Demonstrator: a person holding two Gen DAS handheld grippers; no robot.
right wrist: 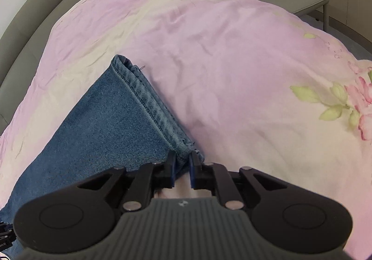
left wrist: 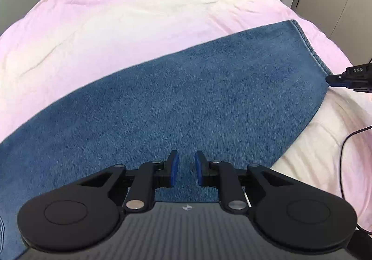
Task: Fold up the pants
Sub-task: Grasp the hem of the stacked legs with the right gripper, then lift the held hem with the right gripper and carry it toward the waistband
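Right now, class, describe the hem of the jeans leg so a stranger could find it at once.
Start with the pink floral bedspread covering the bed. On it lies a blue denim pants leg; follow it to its far end. The hem is the paler stitched band along that end, its near corner between the fingers of the right gripper, unlike the plain darker denim beside it.

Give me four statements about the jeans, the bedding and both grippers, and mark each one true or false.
1. The right gripper grips the hem corner of the jeans. True.
2. The left gripper is clamped on denim. False: its jaws stand apart above the cloth, with nothing between them.
3. The jeans lie on a green blanket. False: the bedding is pink and cream.
4. A flower print shows on the bedding. True.
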